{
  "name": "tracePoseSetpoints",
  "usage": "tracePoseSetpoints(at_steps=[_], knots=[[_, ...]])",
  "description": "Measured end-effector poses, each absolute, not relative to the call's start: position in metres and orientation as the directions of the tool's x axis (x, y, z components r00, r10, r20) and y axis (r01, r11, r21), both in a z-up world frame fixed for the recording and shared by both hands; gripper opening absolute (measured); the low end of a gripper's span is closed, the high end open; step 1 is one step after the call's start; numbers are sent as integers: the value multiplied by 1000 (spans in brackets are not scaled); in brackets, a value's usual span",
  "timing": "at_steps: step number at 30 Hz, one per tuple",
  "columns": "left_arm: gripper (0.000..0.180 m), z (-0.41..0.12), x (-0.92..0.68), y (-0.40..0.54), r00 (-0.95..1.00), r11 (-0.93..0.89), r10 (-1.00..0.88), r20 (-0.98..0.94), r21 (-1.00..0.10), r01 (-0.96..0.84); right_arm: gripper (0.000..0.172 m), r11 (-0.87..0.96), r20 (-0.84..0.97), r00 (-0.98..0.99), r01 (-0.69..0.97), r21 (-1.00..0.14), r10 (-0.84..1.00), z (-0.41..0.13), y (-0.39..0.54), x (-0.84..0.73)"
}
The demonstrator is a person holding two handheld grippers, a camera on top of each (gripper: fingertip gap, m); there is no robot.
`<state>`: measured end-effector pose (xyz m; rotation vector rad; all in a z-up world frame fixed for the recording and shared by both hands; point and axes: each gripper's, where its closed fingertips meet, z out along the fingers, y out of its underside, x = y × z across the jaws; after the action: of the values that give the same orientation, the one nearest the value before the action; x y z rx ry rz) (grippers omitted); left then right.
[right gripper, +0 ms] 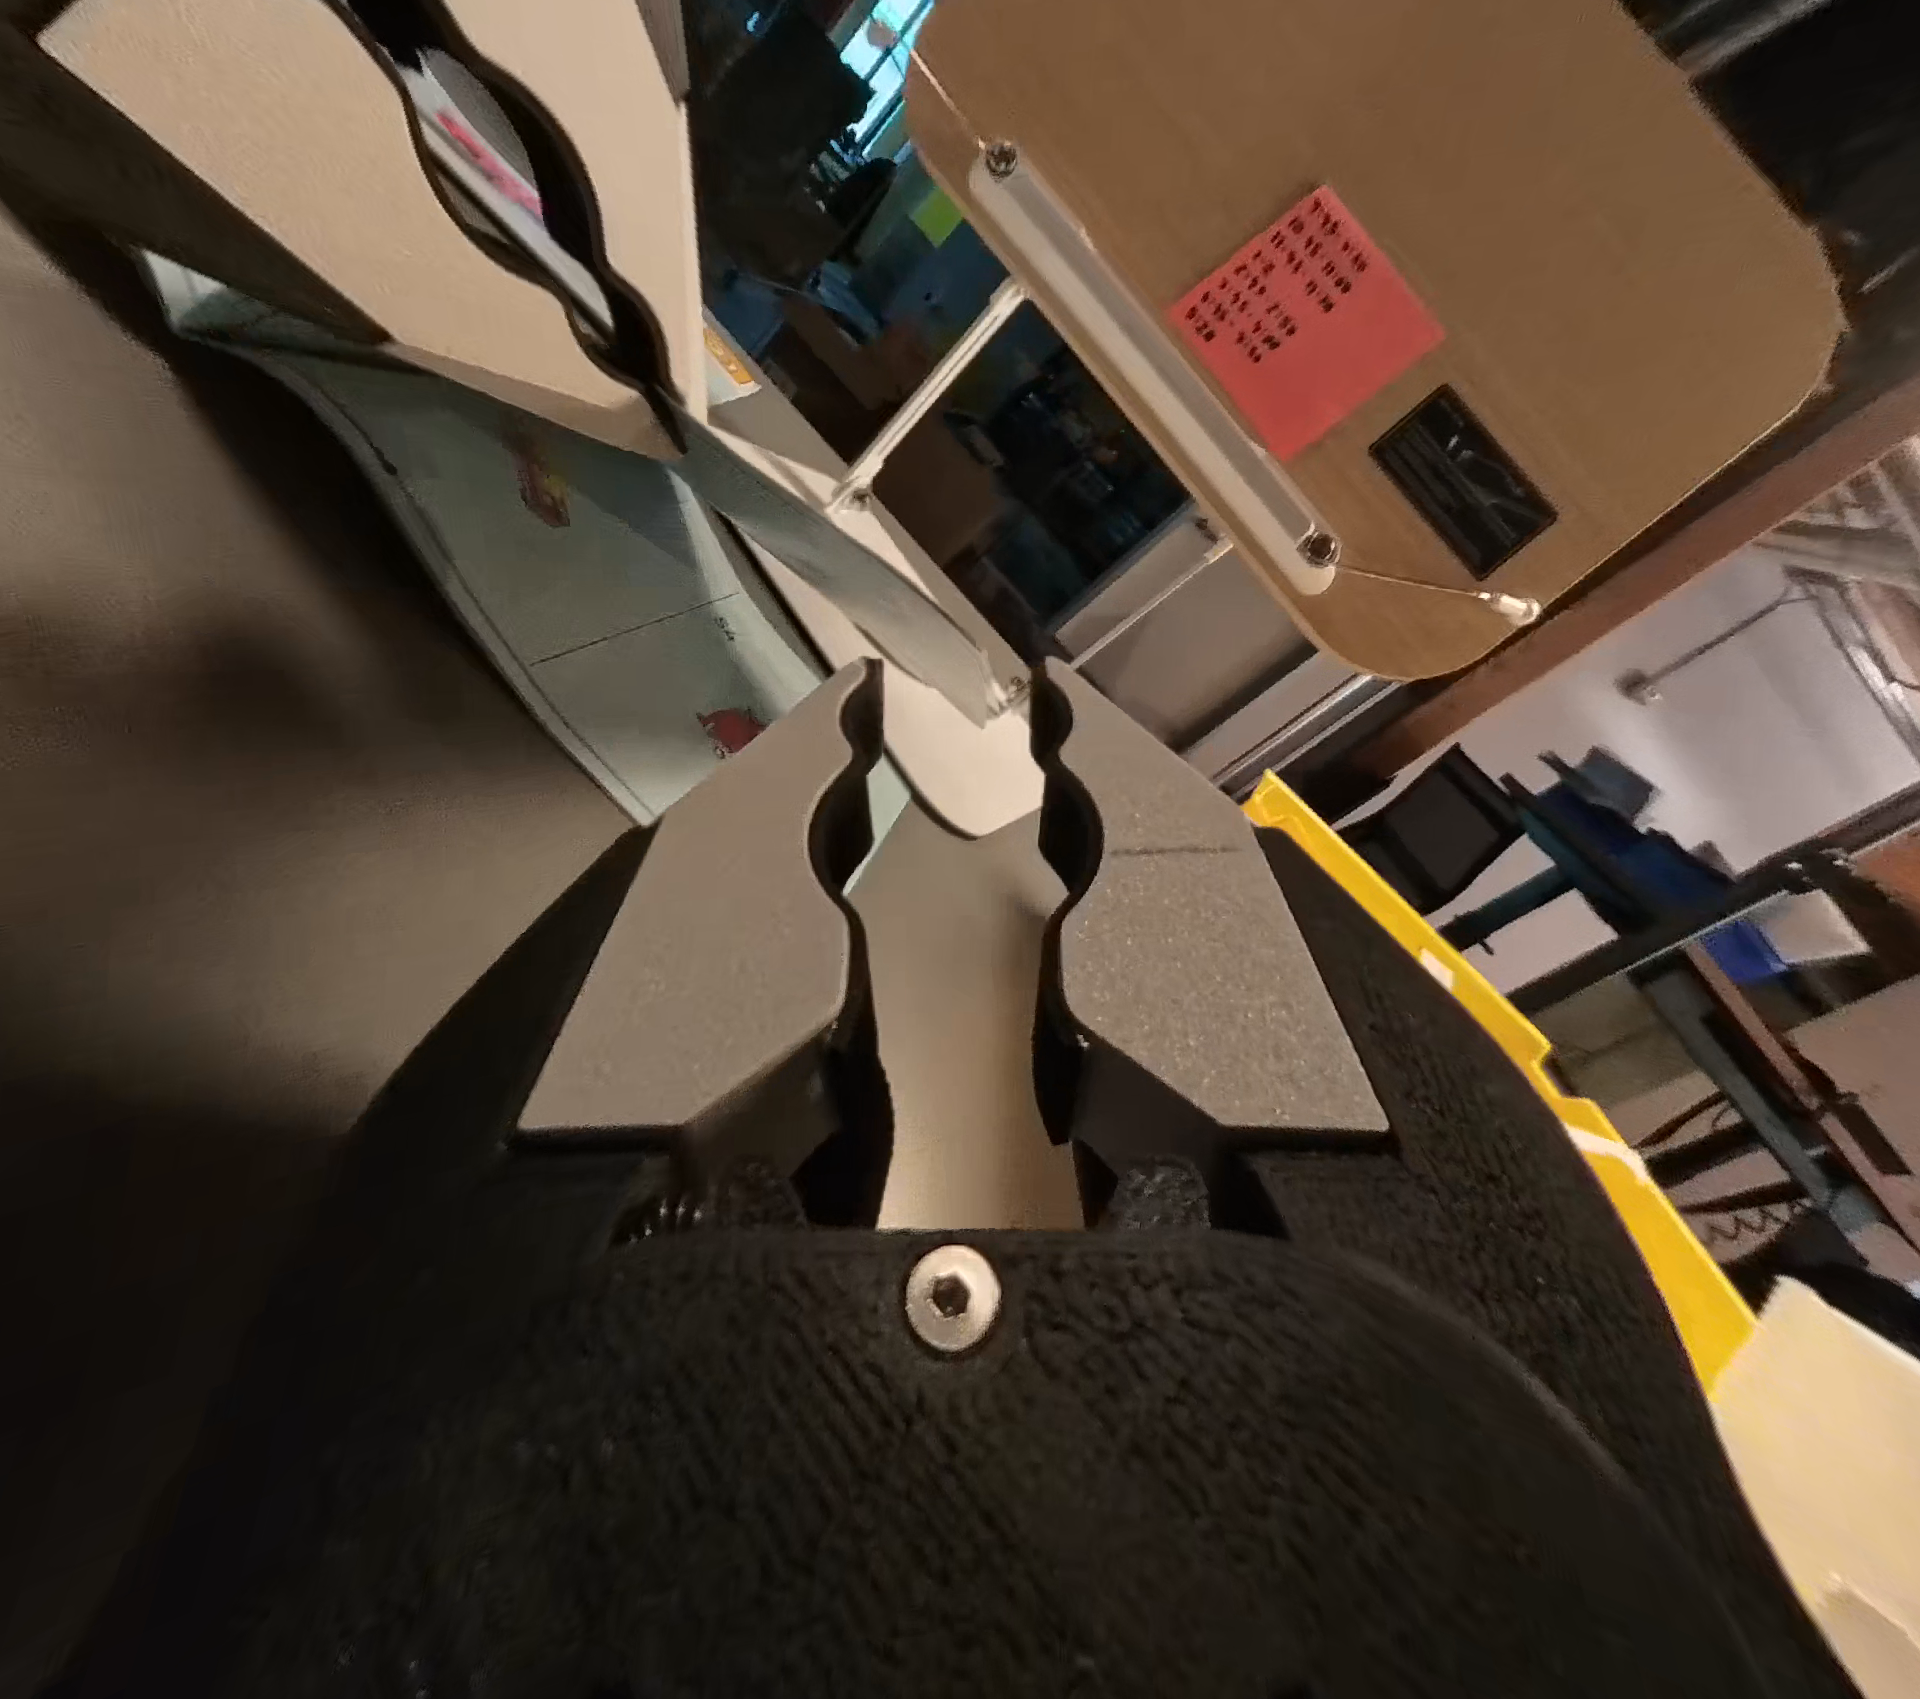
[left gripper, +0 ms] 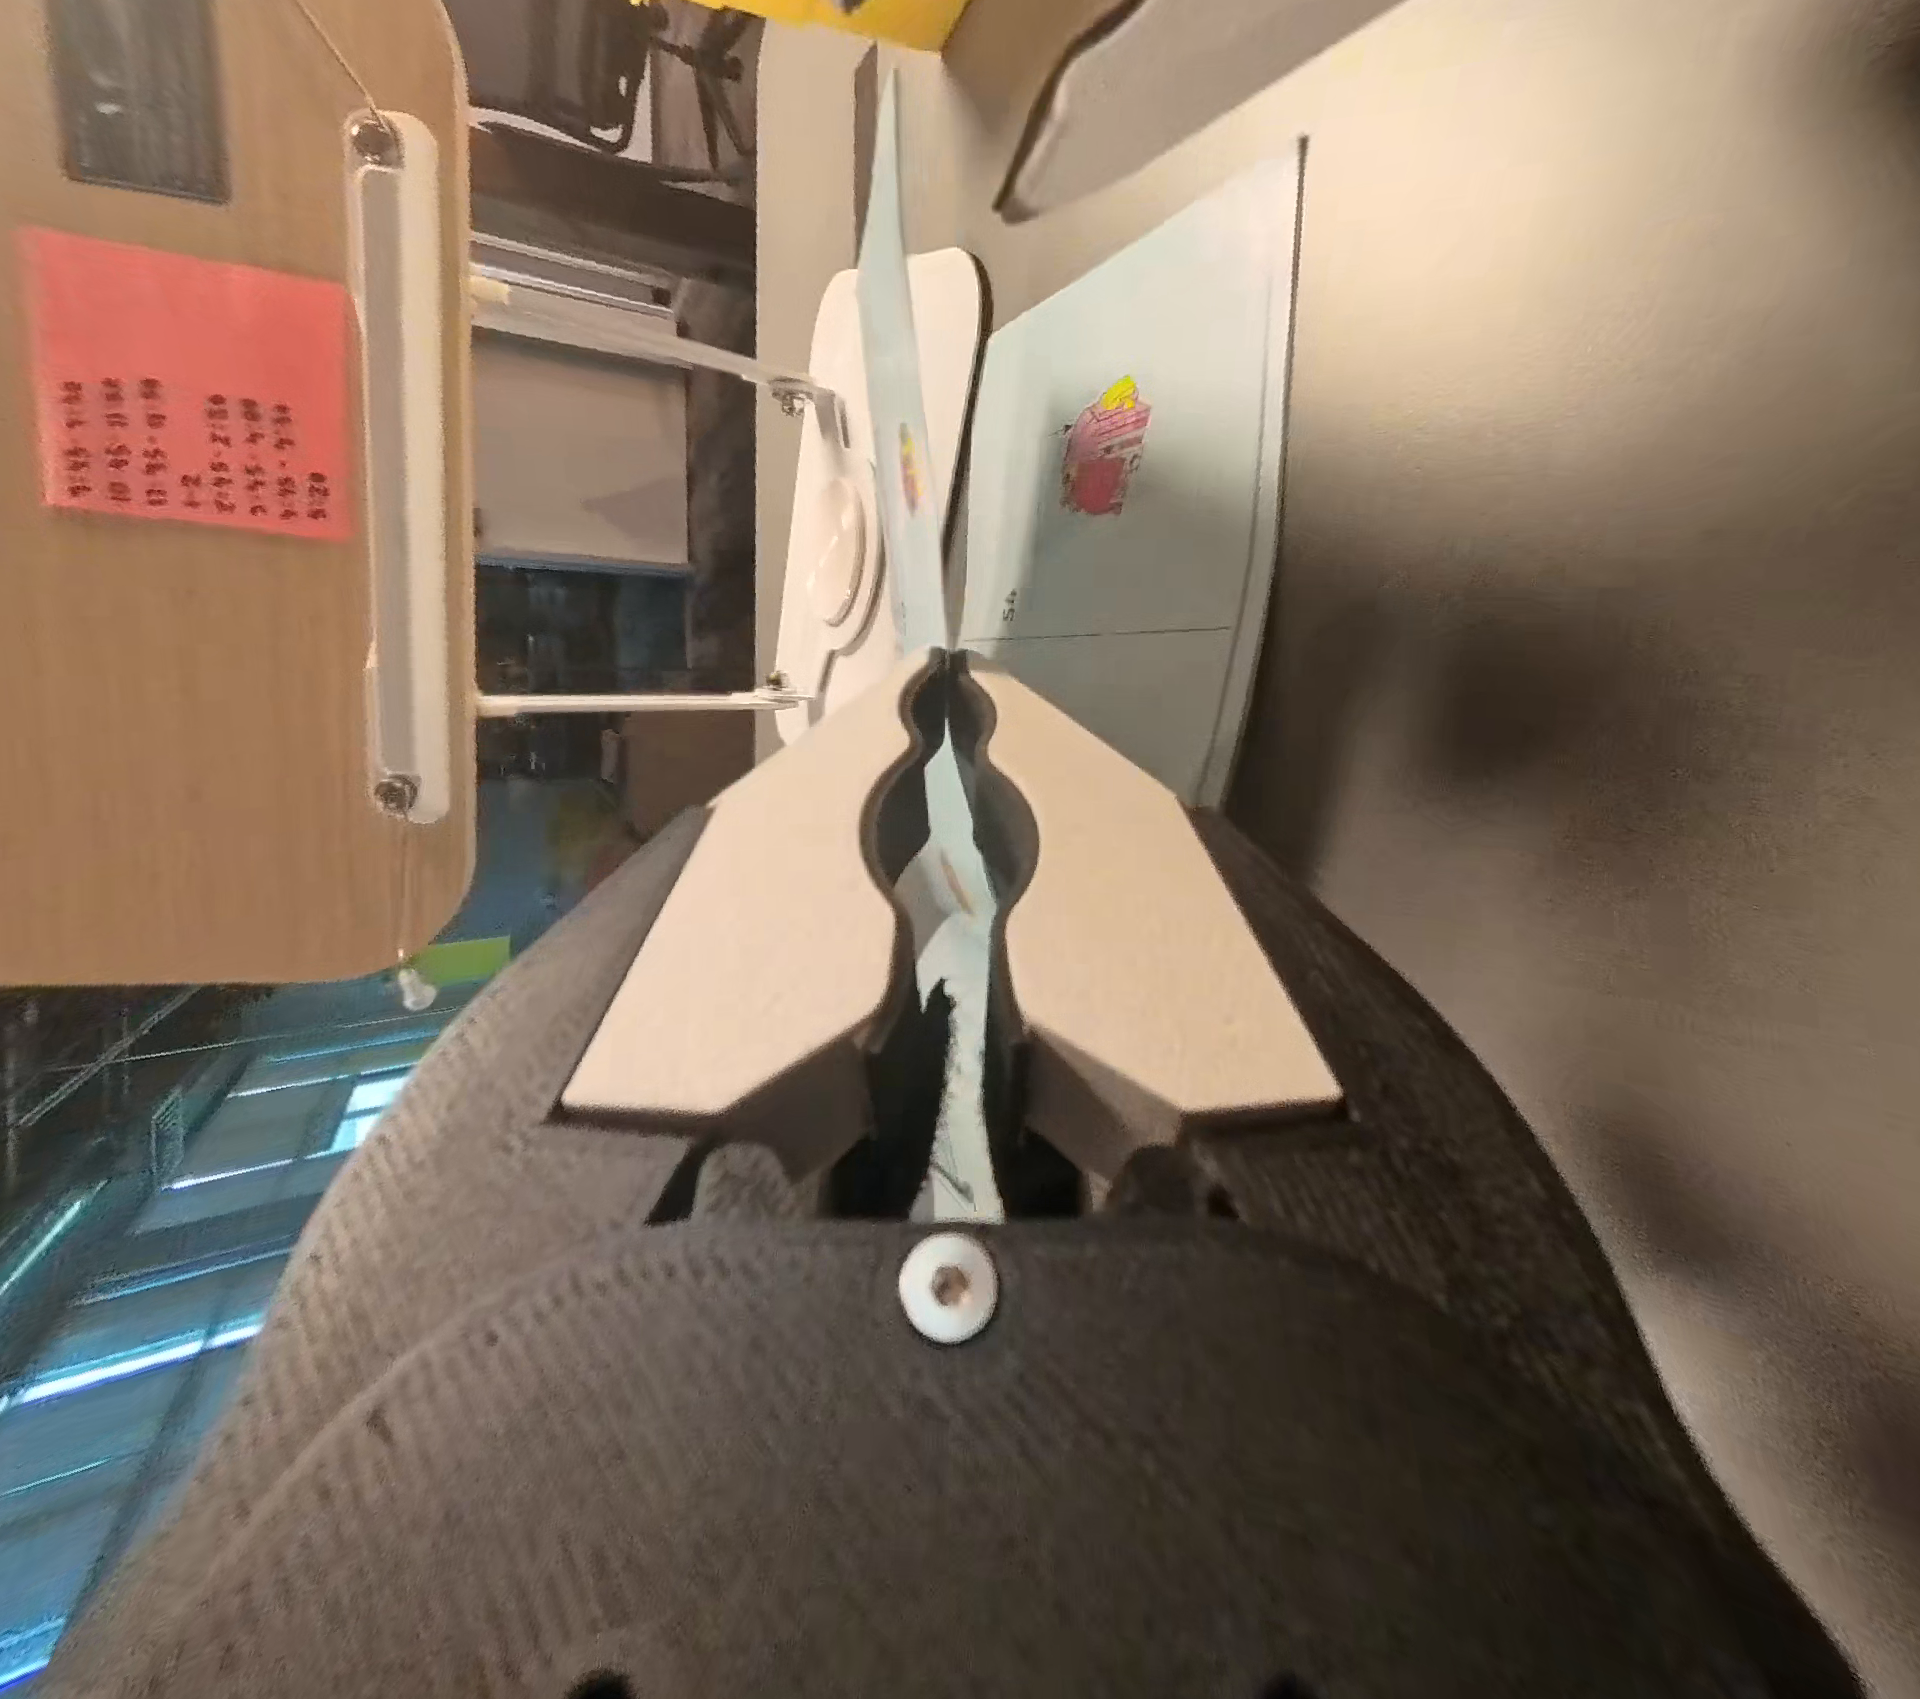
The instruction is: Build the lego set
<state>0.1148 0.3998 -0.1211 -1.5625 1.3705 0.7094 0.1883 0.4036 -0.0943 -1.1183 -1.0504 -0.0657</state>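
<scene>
Left tool (left gripper: 948,660) — clamped on pale blue sheet (left gripper: 902,361) | right tool (right gripper: 956,681) — parted, gripping nothing

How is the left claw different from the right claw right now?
The left claw is pinched shut on a pale blue sheet and lifts it off the page; the right claw is open and holds nothing. The left claw's tips meet on the sheet, while the right claw's tips stand apart, just short of the sheet's far corner. Both have the same wavy grey fingers and black bodies.
</scene>
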Motion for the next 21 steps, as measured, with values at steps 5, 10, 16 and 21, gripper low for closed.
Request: tracePoseSetpoints(at_steps=[5, 10, 16, 21], knots=[[0, -119, 113, 395, 202, 48, -425, -882, -245, -968, 22, 530, 752, 531, 539, -655, 390, -90, 399, 186], [0, -119, 114, 395, 219, 46, -424, -879, -262, -964, 3, 517, 743, 548, 538, -665, 385, -89, 401, 190], [0, -120, 114, 395, 218, 48, -426, -878, -263, -964, 3, 524, 754, 526, 545, -655, 394, -92, 400, 187], [0, -120, 115, 396, 250, 37, -434, -866, -294, -955, 0, 511, 749, 520, 549, -661, 411, -95, 400, 187]])
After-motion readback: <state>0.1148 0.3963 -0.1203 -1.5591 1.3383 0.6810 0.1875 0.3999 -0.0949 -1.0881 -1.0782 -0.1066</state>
